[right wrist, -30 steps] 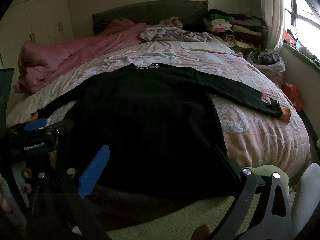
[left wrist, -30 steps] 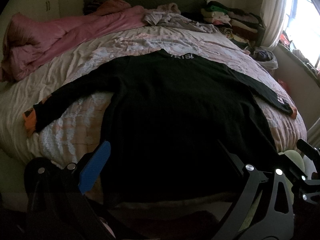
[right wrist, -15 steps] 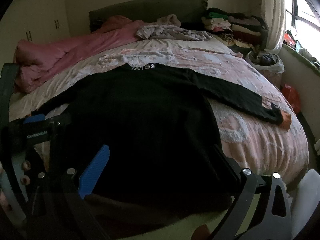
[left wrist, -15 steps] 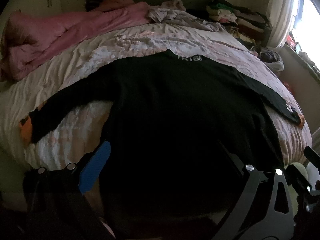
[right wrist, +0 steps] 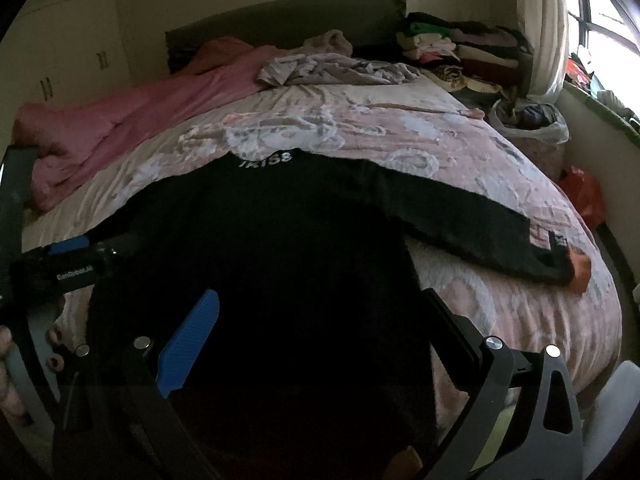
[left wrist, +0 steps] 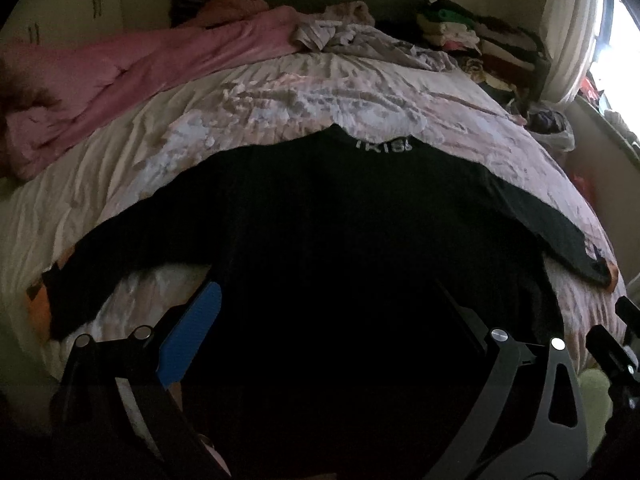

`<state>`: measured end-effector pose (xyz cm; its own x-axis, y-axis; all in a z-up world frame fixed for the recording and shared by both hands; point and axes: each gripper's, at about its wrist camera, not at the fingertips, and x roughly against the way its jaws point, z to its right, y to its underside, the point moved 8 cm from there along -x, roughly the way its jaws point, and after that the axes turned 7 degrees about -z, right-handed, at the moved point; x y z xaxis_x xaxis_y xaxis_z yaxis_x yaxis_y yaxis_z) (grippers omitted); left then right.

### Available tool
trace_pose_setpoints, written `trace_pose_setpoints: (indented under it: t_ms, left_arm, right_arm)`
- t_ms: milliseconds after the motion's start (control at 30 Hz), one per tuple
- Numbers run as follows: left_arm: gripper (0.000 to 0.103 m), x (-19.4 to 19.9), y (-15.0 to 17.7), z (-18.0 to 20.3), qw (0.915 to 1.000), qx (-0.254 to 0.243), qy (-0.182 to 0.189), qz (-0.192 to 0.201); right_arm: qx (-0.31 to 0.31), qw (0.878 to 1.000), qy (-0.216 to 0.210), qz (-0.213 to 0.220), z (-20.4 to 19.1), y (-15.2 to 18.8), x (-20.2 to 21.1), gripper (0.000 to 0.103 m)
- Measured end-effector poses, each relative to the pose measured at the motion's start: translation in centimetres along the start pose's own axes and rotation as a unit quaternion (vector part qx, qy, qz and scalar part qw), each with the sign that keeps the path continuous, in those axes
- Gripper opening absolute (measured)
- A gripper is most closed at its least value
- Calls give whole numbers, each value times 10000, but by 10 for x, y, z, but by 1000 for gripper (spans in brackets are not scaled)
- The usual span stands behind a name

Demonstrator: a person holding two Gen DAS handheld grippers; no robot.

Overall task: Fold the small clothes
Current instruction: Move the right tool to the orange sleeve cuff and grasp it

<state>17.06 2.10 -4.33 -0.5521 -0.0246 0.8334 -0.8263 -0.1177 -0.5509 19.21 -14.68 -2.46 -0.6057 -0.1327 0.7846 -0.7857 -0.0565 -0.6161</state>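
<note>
Black sweater [left wrist: 340, 240] spread flat on the bed [left wrist: 280, 96], first fold not begun.
Left gripper [left wrist: 332, 320] and right gripper [right wrist: 320, 320] hover with fingers spread, sweater just ahead; next, I judge, pinch a sleeve [right wrist: 472, 224].

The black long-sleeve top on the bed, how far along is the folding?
Done: the black top lies spread flat on the bedspread, both sleeves out. In hand: nothing; the left gripper and right gripper hover open above its lower body. Left: every fold, since no sleeve or hem is turned in.
</note>
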Motion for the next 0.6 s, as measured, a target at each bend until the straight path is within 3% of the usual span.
trace_pose_setpoints:
  t_ms: [233, 600]
  left_arm:
    - [94, -13, -33, 6, 10000, 17, -15, 47]
    - [94, -34, -81, 19, 10000, -57, 12, 70]
  right_arm:
    - [-138, 9999, 9, 56, 16, -36, -13, 99]
    - [-574, 9975, 374, 179, 61, -82, -37, 99]
